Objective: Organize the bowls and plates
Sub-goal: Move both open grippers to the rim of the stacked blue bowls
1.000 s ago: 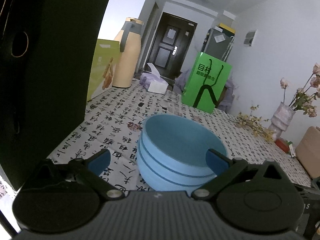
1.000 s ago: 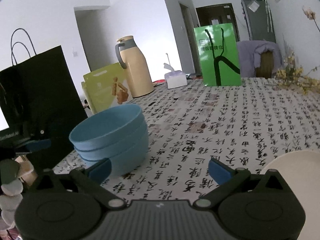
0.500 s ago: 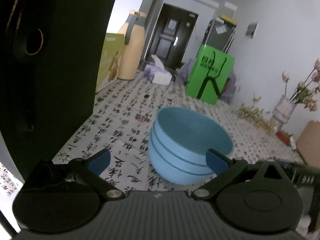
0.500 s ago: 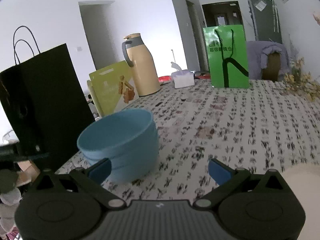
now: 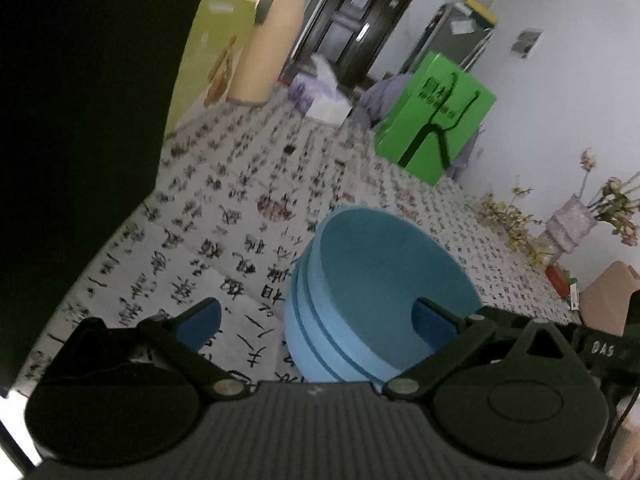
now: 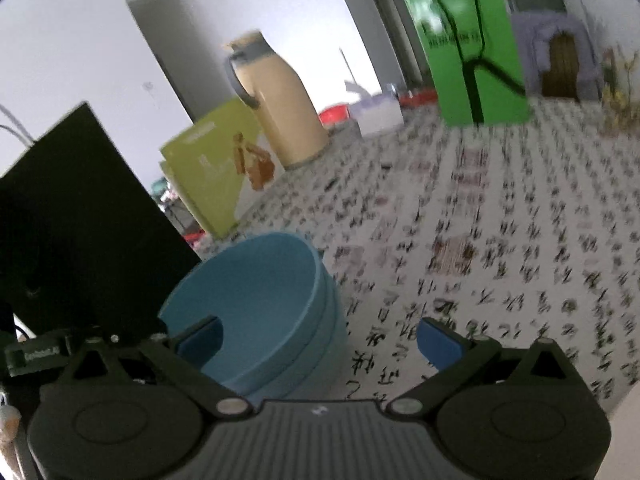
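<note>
Both grippers, left gripper (image 5: 316, 322) and right gripper (image 6: 320, 338), have closed in on the blue bowl stack (image 5: 376, 300), fingers wide open and empty, so a two-sided pickup looks next.

The left gripper (image 5: 316, 322) has its jaws spread wide, its blue pads (image 5: 198, 322) well apart; the right pad sits over the bowls (image 5: 376, 280), the left pad over the table. The right gripper (image 6: 320, 340) is likewise wide apart, its left pad (image 6: 200, 338) over the bowls' rim and its right pad over the table. Neither grips anything.
</note>
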{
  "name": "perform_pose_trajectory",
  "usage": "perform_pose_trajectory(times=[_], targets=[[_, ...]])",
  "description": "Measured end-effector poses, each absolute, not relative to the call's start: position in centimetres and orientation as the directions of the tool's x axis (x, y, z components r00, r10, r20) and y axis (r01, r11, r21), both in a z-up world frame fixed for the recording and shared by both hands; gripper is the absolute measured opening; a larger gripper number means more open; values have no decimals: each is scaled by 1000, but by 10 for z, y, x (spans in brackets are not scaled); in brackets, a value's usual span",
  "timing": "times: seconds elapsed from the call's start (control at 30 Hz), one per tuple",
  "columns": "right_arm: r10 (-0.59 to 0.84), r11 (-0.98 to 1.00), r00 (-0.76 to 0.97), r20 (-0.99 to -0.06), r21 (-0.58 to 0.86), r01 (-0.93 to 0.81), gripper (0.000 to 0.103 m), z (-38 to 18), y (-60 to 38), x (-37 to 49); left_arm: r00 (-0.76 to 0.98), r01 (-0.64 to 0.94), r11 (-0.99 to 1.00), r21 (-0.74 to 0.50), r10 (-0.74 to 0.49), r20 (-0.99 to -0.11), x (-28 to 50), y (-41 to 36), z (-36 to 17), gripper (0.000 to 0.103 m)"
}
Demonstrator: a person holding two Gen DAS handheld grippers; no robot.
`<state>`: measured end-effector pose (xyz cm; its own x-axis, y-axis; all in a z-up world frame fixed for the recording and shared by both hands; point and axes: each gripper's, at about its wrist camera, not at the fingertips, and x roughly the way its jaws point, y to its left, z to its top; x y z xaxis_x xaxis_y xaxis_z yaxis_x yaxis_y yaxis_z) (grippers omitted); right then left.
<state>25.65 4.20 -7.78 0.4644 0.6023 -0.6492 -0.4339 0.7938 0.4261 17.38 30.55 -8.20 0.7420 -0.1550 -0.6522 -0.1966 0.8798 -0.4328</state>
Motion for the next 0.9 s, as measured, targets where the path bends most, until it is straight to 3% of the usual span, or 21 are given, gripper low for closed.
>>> perform_pose_trajectory(times=[0.17,0.33,0.57,0.63,0.9], targets=[[597,801,370,-712,501,-328,99,-105,55,280,679,-300,841,-450,-143,-720,198,313,-99,103],[616,786,310,-724,539,-302,91,-119,65,286,658,-313,824,-473,-171,-734,208,315,-108,103],[637,770,276,-720,573,-281,89,-128,70,286,629,-317,817,-482,-200,-751,218,310,-118,103],[642,766,275,-716,578,-283,82,-127,69,286,627,-317,814,-487,-205,-751,219,310,-120,100],[671,740,222,-708,614,-275,70,-130,78,292,626,-318,811,-491,-209,-751,221,307,-119,79]])
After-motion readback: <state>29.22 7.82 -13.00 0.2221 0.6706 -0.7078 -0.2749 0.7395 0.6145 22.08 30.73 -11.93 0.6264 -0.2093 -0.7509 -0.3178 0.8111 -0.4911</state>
